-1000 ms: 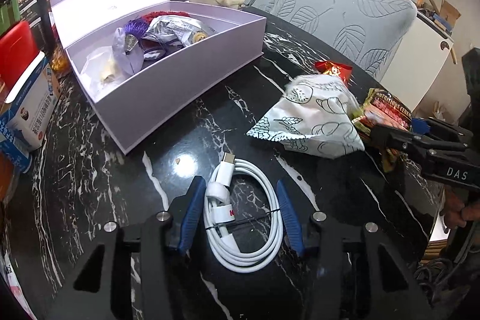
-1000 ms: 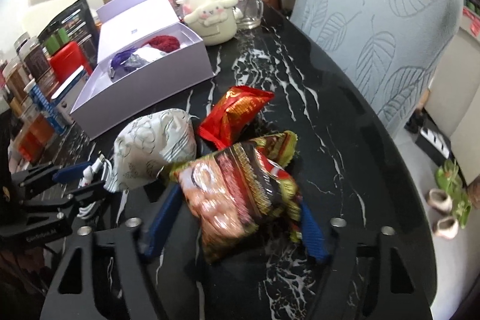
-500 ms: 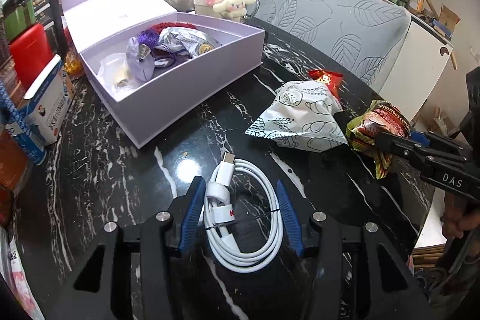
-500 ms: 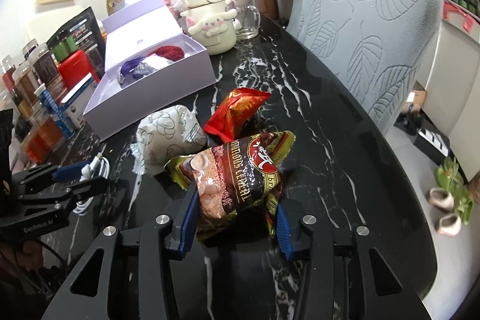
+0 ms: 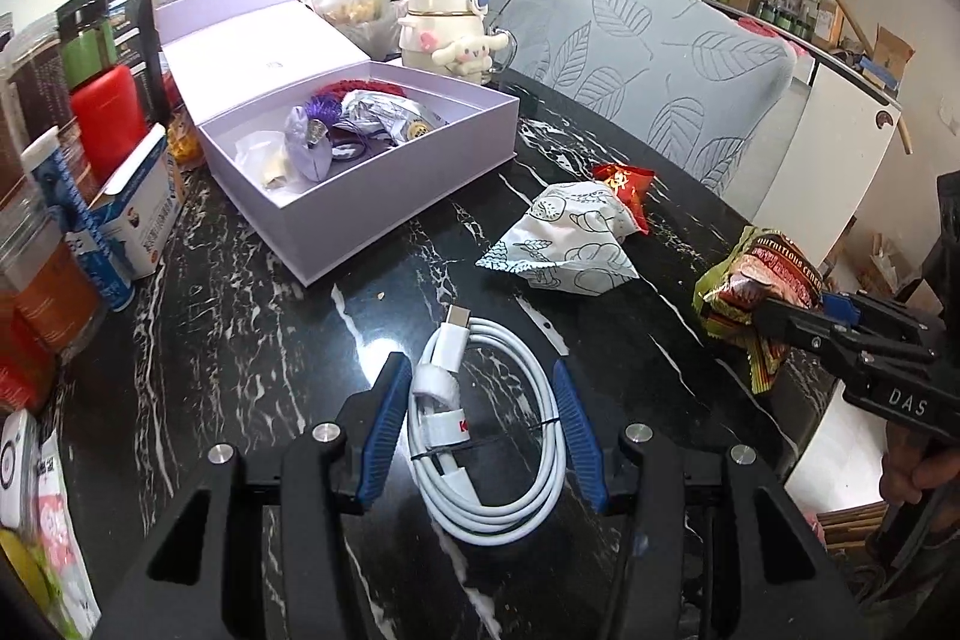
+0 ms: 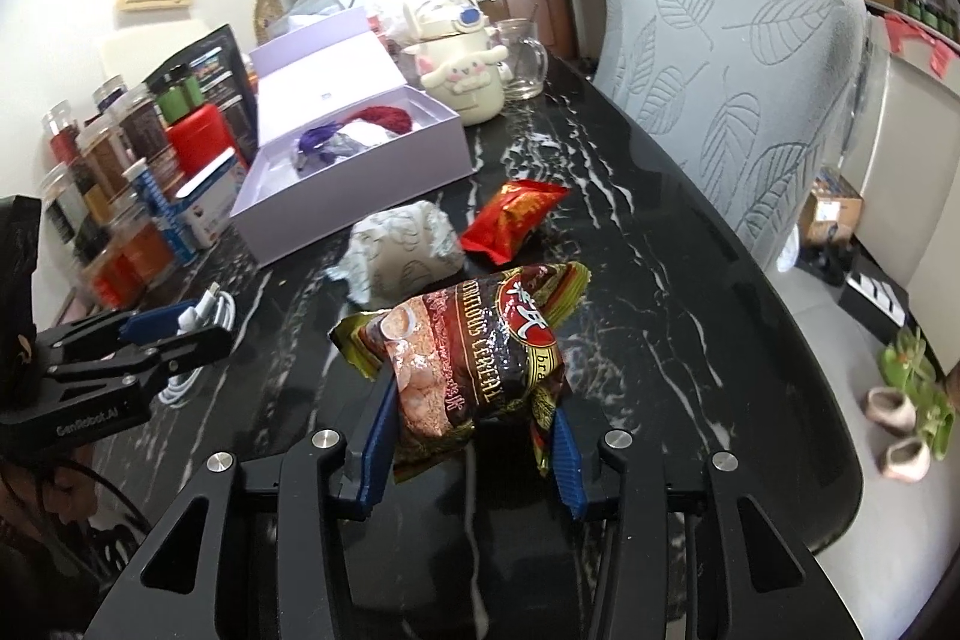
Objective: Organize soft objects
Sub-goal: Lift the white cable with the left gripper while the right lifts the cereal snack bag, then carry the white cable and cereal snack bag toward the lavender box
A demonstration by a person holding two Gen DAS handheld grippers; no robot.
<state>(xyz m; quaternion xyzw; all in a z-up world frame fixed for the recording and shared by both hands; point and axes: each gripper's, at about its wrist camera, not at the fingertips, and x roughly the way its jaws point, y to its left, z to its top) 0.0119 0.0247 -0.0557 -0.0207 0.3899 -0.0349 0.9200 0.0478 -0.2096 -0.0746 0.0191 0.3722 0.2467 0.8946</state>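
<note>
Left gripper (image 5: 483, 424), seen along its own fingers, is clamped on a coiled white cable (image 5: 489, 436), whose loop is pinched between the two blue pads (image 5: 384, 430) and lifted above the black marble table (image 5: 252, 352); the cable's plug end points toward the far side of the table. Right gripper (image 6: 474, 433) is closed on a cereal packet (image 6: 474, 346), dark red with green crimped ends: its jaws have just been closing, and the packet now sits squeezed between the pads and held clear of the tabletop. From the left wrist view the same packet (image 5: 759, 286) hangs at the tip of the right gripper (image 5: 780, 316), out near the table's right edge, with part of a hand (image 5: 912, 466) on the handle. On the table between the two grippers and the box lie a white printed pouch (image 5: 570, 238) and, touching its far side, a small red snack packet (image 5: 624, 184). An open lilac box (image 5: 384, 184), lid folded back, stands farther off and already contains purple, red and silvery soft items. Behind it stands a cream character bottle (image 5: 447, 28). Jars and cartons line the table's left edge, and a grey leaf-patterned chair (image 5: 660, 82) stands on the right.
</note>
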